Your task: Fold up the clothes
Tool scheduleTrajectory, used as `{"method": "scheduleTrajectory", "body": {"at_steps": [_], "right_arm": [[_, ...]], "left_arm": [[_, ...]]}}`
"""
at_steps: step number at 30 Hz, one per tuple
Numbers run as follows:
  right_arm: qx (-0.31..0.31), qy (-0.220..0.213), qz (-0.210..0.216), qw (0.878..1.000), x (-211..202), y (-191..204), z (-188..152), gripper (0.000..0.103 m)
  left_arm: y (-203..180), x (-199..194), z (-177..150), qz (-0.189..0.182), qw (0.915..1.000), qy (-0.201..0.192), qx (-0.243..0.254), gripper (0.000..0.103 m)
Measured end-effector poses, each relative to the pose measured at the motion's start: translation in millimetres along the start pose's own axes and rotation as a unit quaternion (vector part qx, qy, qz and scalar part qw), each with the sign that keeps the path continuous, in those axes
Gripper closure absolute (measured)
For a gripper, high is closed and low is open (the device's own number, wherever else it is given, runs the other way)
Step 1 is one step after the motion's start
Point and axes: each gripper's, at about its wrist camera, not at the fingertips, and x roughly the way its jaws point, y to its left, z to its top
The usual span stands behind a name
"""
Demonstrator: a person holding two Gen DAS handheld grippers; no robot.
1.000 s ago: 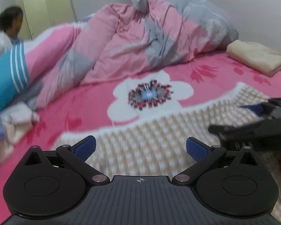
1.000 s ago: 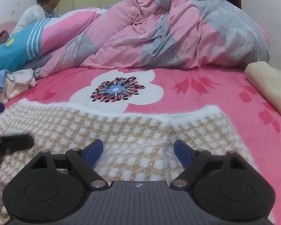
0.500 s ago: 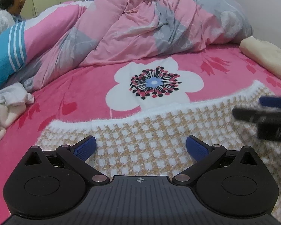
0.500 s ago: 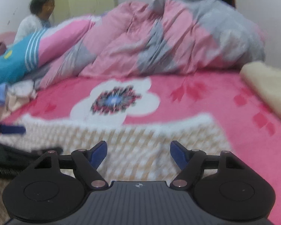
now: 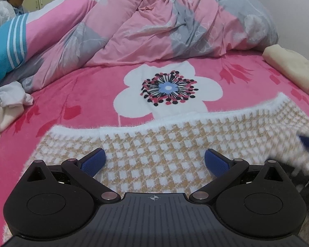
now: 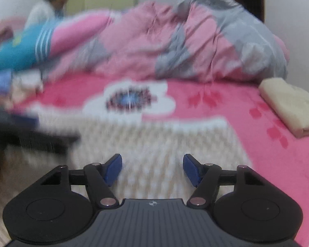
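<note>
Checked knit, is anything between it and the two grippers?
Nothing visible. The checked knit lies flat on the bed directly under the open left gripper. The right gripper, jaws closing, has only the knit beneath it, not yet pinched.

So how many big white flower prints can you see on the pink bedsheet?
1. The white flower sits mid-bed on the pink sheet, just beyond the checked sweater's far edge. Others may be hidden under the quilt or sweater.
</note>
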Motion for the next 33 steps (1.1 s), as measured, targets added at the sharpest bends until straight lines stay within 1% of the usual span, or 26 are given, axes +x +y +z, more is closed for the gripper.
{"method": "scheduleTrajectory", "body": {"at_steps": [1,2,5,6,8,9,10,12,15,17,20,22,23,25,33], "right_arm": [[-0.002,-0.002,-0.001,1.0,1.7,0.0,-6.0,0.032],[0.005,-0.001,0.0,1.0,0.2,-1.4,-4.4,0.032],[0.02,0.007,0.004,1.0,-14.8,2.2,8.9,0.032],[0.015,0.0,0.013,1.0,-23.1,5.7,9.5,0.032],[-0.008,-0.007,0.011,1.0,-33.1,14.8,4.2,0.032],[-0.024,0.002,0.007,1.0,-31.4,19.5,-2.7,0.031],[-0.034,0.01,0.001,0.999,-26.0,22.2,-11.6,0.027],[-0.039,0.0,-0.008,0.999,-22.2,24.0,-23.0,0.024],[-0.021,0.007,-0.012,1.0,-27.2,24.7,-14.8,0.025],[-0.021,-0.005,-0.001,1.0,-39.2,27.8,-12.3,0.026],[-0.051,0.002,0.002,0.999,-43.4,37.3,-22.1,0.025],[-0.069,-0.006,-0.003,0.998,-39.9,41.3,-35.5,0.021],[-0.066,-0.01,-0.004,0.998,-38.8,40.5,-38.0,0.02],[-0.054,-0.001,-0.004,0.999,-36.6,38.6,-33.3,0.018],[-0.053,-0.005,-0.006,0.999,-35.5,38.7,-34.6,0.016]], "left_arm": [[-0.5,0.1,-0.2,0.0,1.0,-0.001,0.001,0.0],[-0.6,-0.4,-0.1,0.0,1.0,-0.002,0.002,0.0],[1.3,-0.6,1.2,-0.002,1.0,0.0,0.0,0.0],[1.7,-0.6,0.9,-0.003,1.0,0.0,-0.001,0.0],[2.4,-0.4,0.3,-0.005,1.0,-0.001,-0.002,0.0],[2.0,-0.4,-0.2,-0.005,1.0,-0.002,-0.002,0.0],[1.6,-0.4,-0.8,-0.005,1.0,-0.002,-0.001,0.0],[0.9,-0.4,-1.7,-0.004,1.0,-0.004,0.0,0.0],[3.0,-0.8,-0.7,-0.007,1.0,-0.004,-0.001,0.0],[4.2,-0.2,-0.2,-0.01,0.9999,-0.002,-0.004,0.0],[4.0,-0.2,-1.2,-0.011,0.9999,-0.005,-0.004,0.0],[3.9,0.0,-1.5,-0.011,0.9999,-0.006,-0.004,0.0],[3.9,0.1,-1.7,-0.01,0.9999,-0.006,-0.004,0.0],[4.0,0.3,-1.8,-0.011,0.9999,-0.006,-0.005,0.0],[4.2,-1.4,-4.4,-0.013,0.9998,-0.013,-0.008,0.0]]}}
